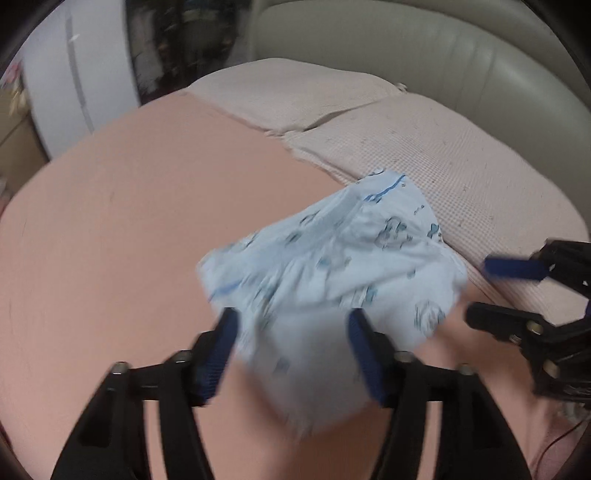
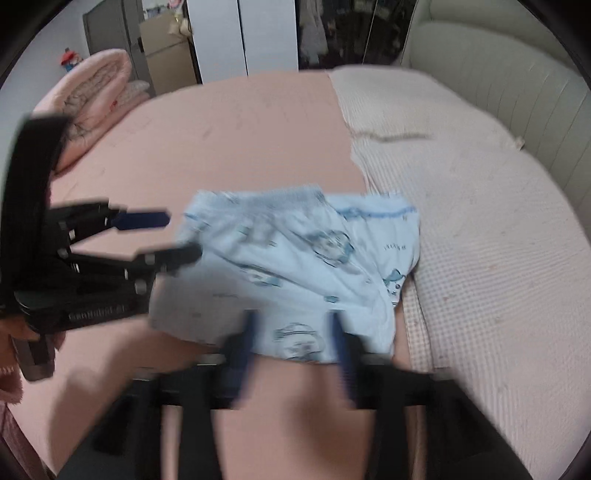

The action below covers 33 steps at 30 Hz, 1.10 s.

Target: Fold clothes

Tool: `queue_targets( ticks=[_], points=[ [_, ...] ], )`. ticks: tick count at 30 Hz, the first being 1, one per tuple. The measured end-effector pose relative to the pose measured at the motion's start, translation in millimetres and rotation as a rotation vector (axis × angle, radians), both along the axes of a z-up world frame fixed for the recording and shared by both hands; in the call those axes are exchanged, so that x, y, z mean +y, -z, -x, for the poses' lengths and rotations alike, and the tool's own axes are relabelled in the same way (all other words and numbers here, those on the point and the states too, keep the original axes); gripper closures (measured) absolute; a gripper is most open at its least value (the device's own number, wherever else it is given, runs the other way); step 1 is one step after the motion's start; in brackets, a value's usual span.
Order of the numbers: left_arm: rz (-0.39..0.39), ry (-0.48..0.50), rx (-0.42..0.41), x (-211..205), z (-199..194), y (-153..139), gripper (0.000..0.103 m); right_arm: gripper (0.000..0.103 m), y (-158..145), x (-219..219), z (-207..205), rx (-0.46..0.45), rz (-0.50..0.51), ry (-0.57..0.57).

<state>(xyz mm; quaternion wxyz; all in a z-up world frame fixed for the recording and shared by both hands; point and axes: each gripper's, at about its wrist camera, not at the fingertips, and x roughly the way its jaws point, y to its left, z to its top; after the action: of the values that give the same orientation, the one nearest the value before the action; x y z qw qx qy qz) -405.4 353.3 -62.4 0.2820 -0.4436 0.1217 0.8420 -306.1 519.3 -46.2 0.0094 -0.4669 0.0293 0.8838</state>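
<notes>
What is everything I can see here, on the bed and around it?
Printed garment: one, light blue, lying partly folded across the seam of sheet and mat.
Bed sheet: one, salmon pink, covering the bed.
Checked mat: one, pale pink, on the headboard side.
Headboard: one, cream, padded, behind the mat.
Folded quilt: one, pink, at the far corner.
Wardrobe: one, white, beyond the bed.
Left gripper: one, black with blue pads, open over the garment.
Right gripper: one, same colours, open at the garment's near edge.

A pale blue garment (image 2: 295, 266) with darker blue cartoon prints and a blue trim line lies crumpled and partly folded on the pink bed sheet (image 2: 240, 129). Its far corner overlaps the edge of the checked blanket (image 2: 498, 258).
</notes>
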Motion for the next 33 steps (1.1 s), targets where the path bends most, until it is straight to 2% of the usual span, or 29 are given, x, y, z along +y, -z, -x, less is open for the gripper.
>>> queue_targets(
  ticks=[1, 4, 6, 11, 16, 18, 20, 21, 25, 29, 31, 33],
  points=[
    [0.007, -0.023, 0.011, -14.3, -8.3, -5.0, 0.033, 0.038, -6.0, -6.4, 2.1, 0.027, 0.01, 0.003],
    [0.008, -0.098, 0.03, -59.7, -29.6, -19.2, 0.024, 0.037, -36.1, -43.0, -13.3, 0.078, 0.01, -0.005],
    [-0.003, -0.147, 0.031, -94.4, -40.9, -29.0, 0.019, 0.036, -45.5, -68.7, -10.2, 0.093, 0.009, -0.017],
    [-0.005, -0.262, 0.022, -175.8, -68.2, -44.2, 0.018, 0.029, -62.6, -135.2, -18.0, 0.107, 0.012, -0.055],
    [-0.005, -0.381, 0.039, -246.8, -89.7, -68.7, 0.0, 0.02, -84.1, -197.4, -31.8, 0.115, 0.036, -0.088],
    [-0.005, -0.418, 0.054, -272.7, -98.6, -82.0, 0.0, 0.014, -92.4, -220.5, -35.8, 0.112, 0.033, -0.094],
    [0.006, -0.467, 0.074, -293.5, -107.9, -92.6, 0.0, 0.002, -97.7, -240.4, -36.9, 0.122, 0.025, -0.091],
    [-0.005, -0.506, 0.091, -305.9, -115.2, -99.6, 0.0, 0.0, -102.3, -248.0, -40.7, 0.136, 0.012, -0.079],
    [-0.054, -0.604, 0.139, -335.6, -156.8, -114.3, 0.0, 0.0, -122.1, -273.9, -64.1, 0.193, -0.001, -0.033],
    [-0.074, -0.651, 0.118, -353.1, -201.2, -114.9, 0.0, 0.0, -128.7, -293.8, -110.4, 0.201, 0.108, -0.009],
    [-0.051, -0.692, 0.127, -361.8, -222.0, -116.7, 0.0, 0.0, -131.1, -305.4, -128.2, 0.197, 0.086, -0.036],
    [-0.004, -0.734, 0.147, -368.1, -241.1, -121.2, 0.0, 0.0, -138.5, -320.0, -148.7, 0.209, 0.012, -0.063]
  ],
)
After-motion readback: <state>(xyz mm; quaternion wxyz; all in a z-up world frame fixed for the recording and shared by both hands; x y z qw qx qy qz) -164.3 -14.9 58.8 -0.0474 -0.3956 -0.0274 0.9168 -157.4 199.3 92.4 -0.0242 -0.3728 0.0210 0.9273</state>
